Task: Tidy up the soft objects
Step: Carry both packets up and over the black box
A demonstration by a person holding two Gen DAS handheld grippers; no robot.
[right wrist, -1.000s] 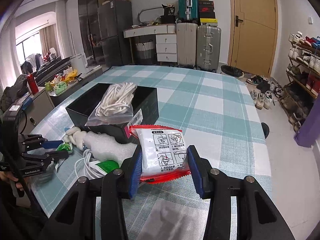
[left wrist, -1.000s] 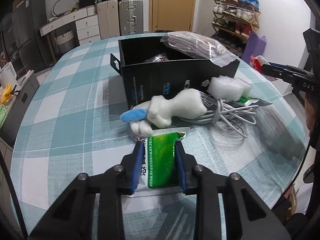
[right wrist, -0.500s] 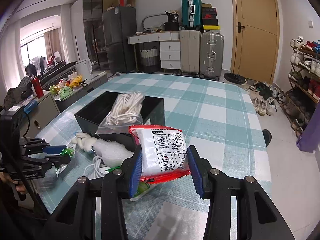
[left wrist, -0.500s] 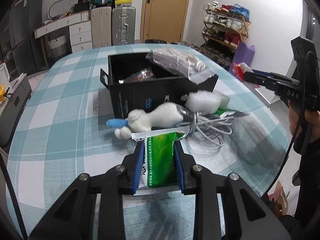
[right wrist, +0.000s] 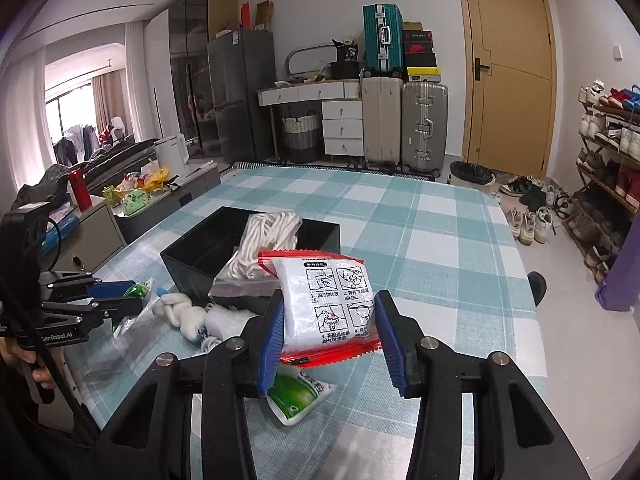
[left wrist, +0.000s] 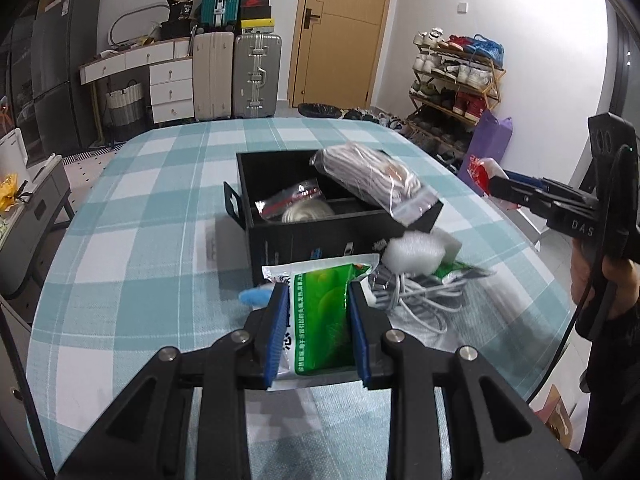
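Observation:
My left gripper (left wrist: 318, 334) is shut on a green and white packet (left wrist: 320, 320), held above the table in front of the black box (left wrist: 320, 236). My right gripper (right wrist: 330, 336) is shut on a red-edged white tissue packet (right wrist: 326, 308), held above the table to the right of the box (right wrist: 208, 256). A clear bag of white rope (left wrist: 372, 180) rests on the box's near right corner. A white plush toy (right wrist: 180, 314), white foam (left wrist: 416, 254) and a coiled white cable (left wrist: 416, 300) lie in front of the box.
The table has a teal checked cloth (left wrist: 140, 240). Another green packet (right wrist: 298, 394) lies under my right gripper. Inside the box lie a red-edged packet (left wrist: 288, 200) and a white roll (left wrist: 306, 212). Suitcases, drawers and a shoe rack stand beyond the table.
Both grippers have risen and pulled back from the table with their packets. The box interior now shows in the left wrist view, and the plush toy is mostly hidden behind the green packet.

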